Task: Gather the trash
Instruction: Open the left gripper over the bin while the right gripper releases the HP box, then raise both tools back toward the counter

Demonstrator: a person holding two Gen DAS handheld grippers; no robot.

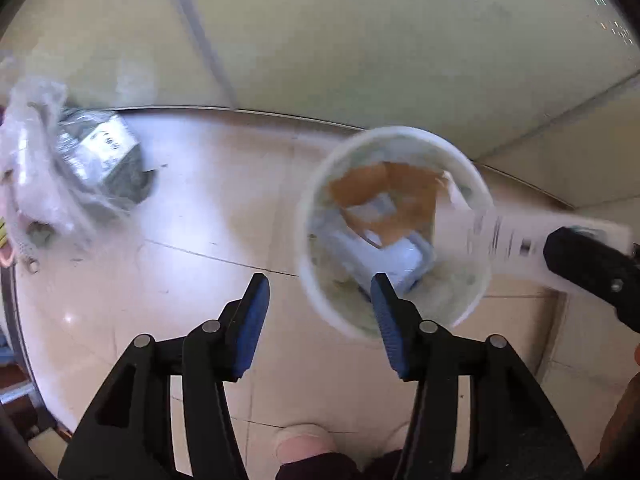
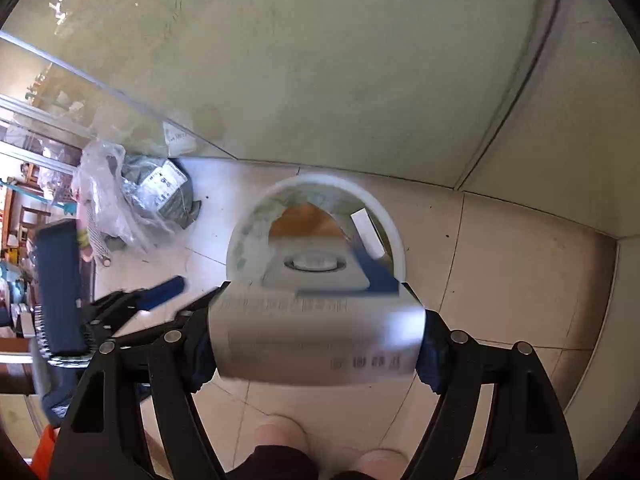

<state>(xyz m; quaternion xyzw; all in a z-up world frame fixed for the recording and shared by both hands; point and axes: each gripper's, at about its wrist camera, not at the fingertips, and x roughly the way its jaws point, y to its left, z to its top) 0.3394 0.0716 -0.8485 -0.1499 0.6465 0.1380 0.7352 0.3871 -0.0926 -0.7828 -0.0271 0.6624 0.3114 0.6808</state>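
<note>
A white round bin (image 1: 396, 133) (image 2: 334, 180) stands on the tiled floor by the wall, with brown paper (image 1: 394, 188) and a blue-and-white carton (image 1: 386, 258) inside. My left gripper (image 1: 320, 284) (image 2: 160, 296) points straight down beside the bin's near-left rim, open, with nothing between its blue pads. A white carton (image 2: 316, 332) (image 1: 508, 240) with printed text and a round cap is tilted toward the bin's mouth. My right gripper (image 2: 318, 308) (image 1: 588, 268) is shut on it by its two sides.
A crumpled clear plastic bag (image 1: 36, 168) (image 2: 104, 196) and a grey labelled packet (image 1: 104, 152) (image 2: 168, 188) lie on the floor to the left. The wall runs just behind the bin. The person's feet (image 1: 304, 446) (image 2: 280, 436) stand at the near edge.
</note>
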